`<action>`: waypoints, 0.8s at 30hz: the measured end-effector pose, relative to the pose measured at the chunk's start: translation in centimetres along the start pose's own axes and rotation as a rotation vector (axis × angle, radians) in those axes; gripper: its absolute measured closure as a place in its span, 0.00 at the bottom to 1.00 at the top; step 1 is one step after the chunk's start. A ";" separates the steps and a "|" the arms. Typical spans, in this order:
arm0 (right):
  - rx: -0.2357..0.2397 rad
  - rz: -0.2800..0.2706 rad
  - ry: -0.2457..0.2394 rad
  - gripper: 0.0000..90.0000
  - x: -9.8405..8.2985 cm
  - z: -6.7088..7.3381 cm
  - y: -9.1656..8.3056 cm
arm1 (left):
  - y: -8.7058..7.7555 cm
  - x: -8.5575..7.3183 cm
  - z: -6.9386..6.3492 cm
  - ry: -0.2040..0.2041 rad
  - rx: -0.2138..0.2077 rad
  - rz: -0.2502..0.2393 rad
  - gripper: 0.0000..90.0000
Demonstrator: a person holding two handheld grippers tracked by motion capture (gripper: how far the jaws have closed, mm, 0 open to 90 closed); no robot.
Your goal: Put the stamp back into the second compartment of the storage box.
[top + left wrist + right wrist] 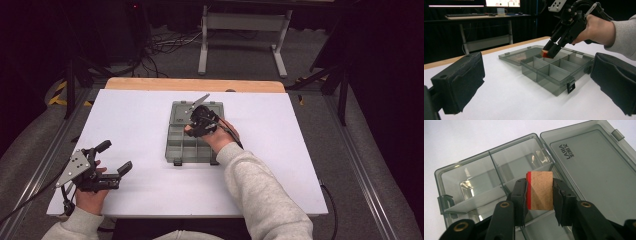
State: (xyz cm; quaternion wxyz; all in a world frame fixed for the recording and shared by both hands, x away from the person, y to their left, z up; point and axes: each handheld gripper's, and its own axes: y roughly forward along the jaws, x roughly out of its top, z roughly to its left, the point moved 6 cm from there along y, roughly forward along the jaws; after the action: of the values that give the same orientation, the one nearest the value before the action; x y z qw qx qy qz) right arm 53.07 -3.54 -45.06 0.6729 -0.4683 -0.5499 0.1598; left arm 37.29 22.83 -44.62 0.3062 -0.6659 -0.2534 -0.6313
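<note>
So the right gripper [540, 192] has a small wooden block [541, 190] clamped between its fingers [520, 195], one pad on each side. The block is plain wood with a red stripe down one face, and that red side sits against the left pad in the right gripper view. In the left gripper view you can see the same block [545, 53] poking out at the tips of that gripper [551, 51], tilted down toward the box.

The box is a smoky see-through organizer box [192, 142] with dividers, sitting roughly mid-bench on the white bench [130, 125]. Its lid [594, 170] is flipped fully open and lies flat on the far side, with some lettering moulded into it. The block hangs just above the compartments next to the hinge, near the middle of that row. Can't tell if it's touching a divider or not. The compartments I can see look bare.

The left gripper [111, 159] is parked well away at the near left corner of the bench, held in the person's left hand [90, 197]. Its fingers [459, 80] are spread wide with nothing between them, and they point across the bench toward the box.
</note>
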 end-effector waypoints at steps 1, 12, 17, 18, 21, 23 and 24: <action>-0.001 0.001 -0.002 0.73 0.0 0.0 0.1 | 0.0 0.0 0.0 0.001 0.000 -0.001 0.00; -0.003 0.022 -0.005 0.73 -0.3 -0.1 0.5 | 0.0 0.0 0.0 0.000 0.002 -0.006 0.00; 0.002 0.036 -0.011 0.73 -0.4 0.0 0.7 | 0.0 0.1 0.0 0.000 0.003 -0.006 0.00; 0.001 0.038 -0.011 0.73 -0.4 0.0 0.8 | 0.0 0.1 0.0 0.000 0.003 -0.006 0.00; -0.004 0.042 -0.021 0.73 -0.4 0.0 0.9 | 0.0 0.1 0.0 0.002 0.002 -0.004 0.00; -0.004 0.044 -0.025 0.73 -0.4 0.0 0.9 | 0.0 0.1 0.0 0.001 0.002 -0.007 0.00; -0.004 0.045 -0.025 0.73 -0.4 0.0 0.9 | 0.0 0.1 0.0 0.000 0.003 -0.006 0.00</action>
State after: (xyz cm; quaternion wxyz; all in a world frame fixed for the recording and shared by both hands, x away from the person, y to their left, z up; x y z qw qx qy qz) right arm 53.21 -3.40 -46.05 0.6612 -0.4800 -0.5478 0.1796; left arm 37.29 22.86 -44.56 0.3050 -0.6647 -0.2563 -0.6320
